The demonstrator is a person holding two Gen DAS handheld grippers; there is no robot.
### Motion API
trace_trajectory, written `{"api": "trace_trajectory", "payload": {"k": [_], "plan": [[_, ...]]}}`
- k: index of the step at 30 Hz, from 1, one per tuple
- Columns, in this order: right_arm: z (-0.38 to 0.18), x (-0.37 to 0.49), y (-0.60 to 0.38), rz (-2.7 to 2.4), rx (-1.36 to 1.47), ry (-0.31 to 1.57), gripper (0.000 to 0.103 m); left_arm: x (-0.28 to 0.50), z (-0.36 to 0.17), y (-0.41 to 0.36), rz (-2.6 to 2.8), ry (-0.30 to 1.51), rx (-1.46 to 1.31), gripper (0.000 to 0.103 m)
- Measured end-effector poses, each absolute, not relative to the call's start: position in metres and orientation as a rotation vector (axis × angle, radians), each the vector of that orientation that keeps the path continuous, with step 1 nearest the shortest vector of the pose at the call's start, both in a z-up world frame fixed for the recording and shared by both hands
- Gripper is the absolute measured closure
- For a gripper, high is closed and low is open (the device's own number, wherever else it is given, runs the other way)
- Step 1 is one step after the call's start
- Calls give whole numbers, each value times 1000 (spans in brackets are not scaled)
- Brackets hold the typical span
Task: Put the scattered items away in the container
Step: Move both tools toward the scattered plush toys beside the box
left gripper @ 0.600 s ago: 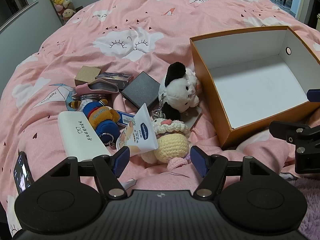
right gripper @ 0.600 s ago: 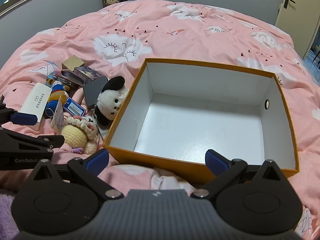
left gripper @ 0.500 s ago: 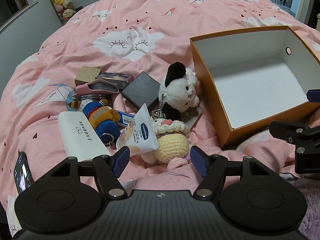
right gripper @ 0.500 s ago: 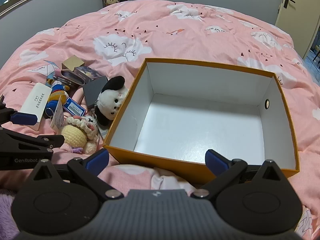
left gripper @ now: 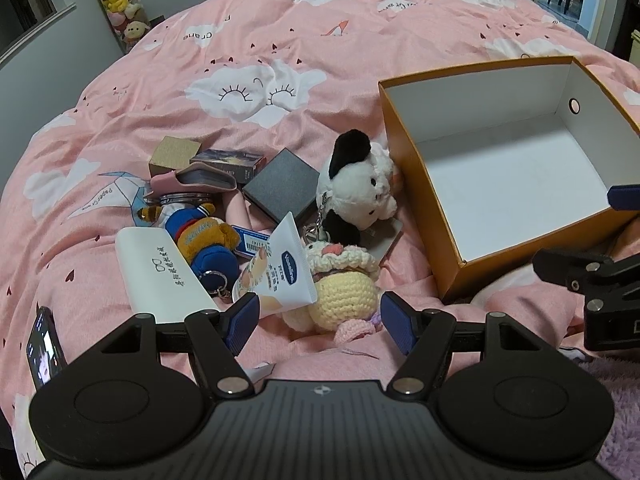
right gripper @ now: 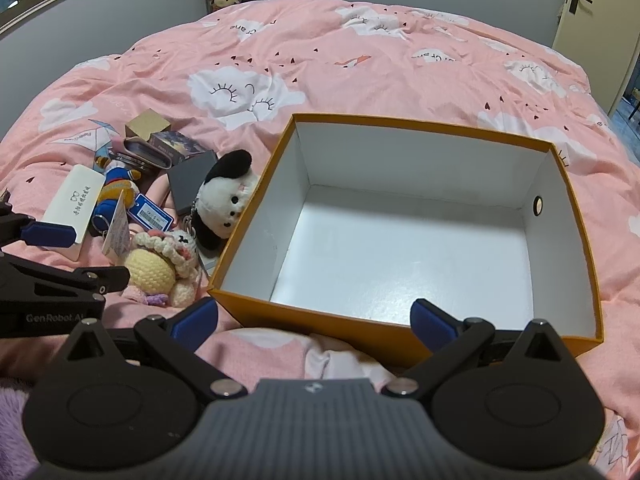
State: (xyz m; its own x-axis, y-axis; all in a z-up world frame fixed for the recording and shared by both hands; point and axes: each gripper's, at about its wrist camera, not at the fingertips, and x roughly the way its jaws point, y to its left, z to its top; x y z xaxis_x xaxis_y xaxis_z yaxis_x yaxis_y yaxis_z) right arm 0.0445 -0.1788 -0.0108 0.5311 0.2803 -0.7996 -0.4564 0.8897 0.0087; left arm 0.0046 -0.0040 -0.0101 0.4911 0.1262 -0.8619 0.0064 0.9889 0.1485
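An empty orange box (left gripper: 416,184) with a white inside (right gripper: 256,216) stands on the pink bed. Left of it lies a pile: a black-and-white plush dog (left gripper: 356,188) (right gripper: 228,196), a yellow crochet doll (left gripper: 344,288) (right gripper: 154,266), a white cream tube (left gripper: 280,276), a blue duck plush (left gripper: 204,236), a white power bank (left gripper: 160,276), a dark grey square box (left gripper: 280,190). My left gripper (left gripper: 318,322) is open and empty just before the crochet doll. My right gripper (right gripper: 314,318) is open and empty at the box's near wall.
A brown cube (left gripper: 174,154), a card box (left gripper: 228,162) and a pink pouch (left gripper: 192,182) lie at the pile's far side. A phone (left gripper: 42,346) lies at the left bed edge. Plush toys (left gripper: 120,4) hang on the far wall.
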Motion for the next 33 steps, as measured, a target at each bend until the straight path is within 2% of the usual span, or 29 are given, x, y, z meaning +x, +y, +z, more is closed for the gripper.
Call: {"api": "trace_trajectory", "payload": {"k": [8, 10, 12, 15, 17, 20, 27, 33], "plan": [[-8, 48, -174, 517, -209, 881, 4, 6, -7, 9, 81, 1019, 115, 24], [-7, 49, -168, 559, -235, 856, 12, 6, -5, 14, 76, 1001, 105, 24], [-6, 51, -162, 604, -262, 842, 26, 6, -3, 20, 65, 986, 95, 25], [-7, 59, -153, 660, -285, 847, 38, 8, -2, 25, 34, 989, 73, 29], [-9, 63, -147, 682, -294, 860, 40, 9, -4, 28, 14, 998, 50, 29], [-12, 66, -140, 703, -312, 864, 40, 11, -7, 29, -23, 999, 26, 38], [-22, 81, -139, 686, -307, 898, 40, 21, -15, 11, -142, 976, 30, 39], [-27, 95, -148, 644, -271, 914, 36, 38, -35, 2, -130, 1053, 52, 39]]}}
